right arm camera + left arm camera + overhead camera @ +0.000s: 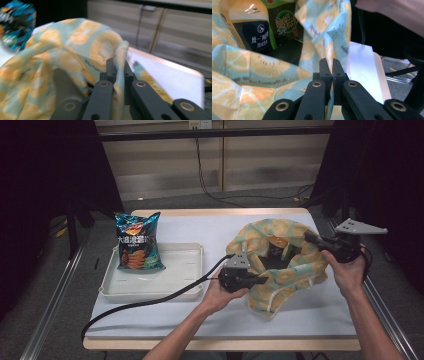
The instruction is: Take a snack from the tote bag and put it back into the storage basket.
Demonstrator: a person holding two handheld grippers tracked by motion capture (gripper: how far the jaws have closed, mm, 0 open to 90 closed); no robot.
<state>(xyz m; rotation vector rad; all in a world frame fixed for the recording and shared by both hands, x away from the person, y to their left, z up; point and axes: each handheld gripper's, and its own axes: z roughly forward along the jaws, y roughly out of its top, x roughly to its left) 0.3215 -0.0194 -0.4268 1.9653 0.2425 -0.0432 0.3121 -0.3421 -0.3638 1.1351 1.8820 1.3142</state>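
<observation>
High view: cloth bag [280, 265] rim between both grippers' closed jaws.

high: above, facing forward-down | gripper views: close along jaws | shared: cloth bag [280, 265]

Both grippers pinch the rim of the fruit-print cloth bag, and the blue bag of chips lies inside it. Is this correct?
Not quite. The bag of chips stands in the white tray, left of the cloth bag, as the high view shows. The left gripper and right gripper do pinch its rim.
</observation>
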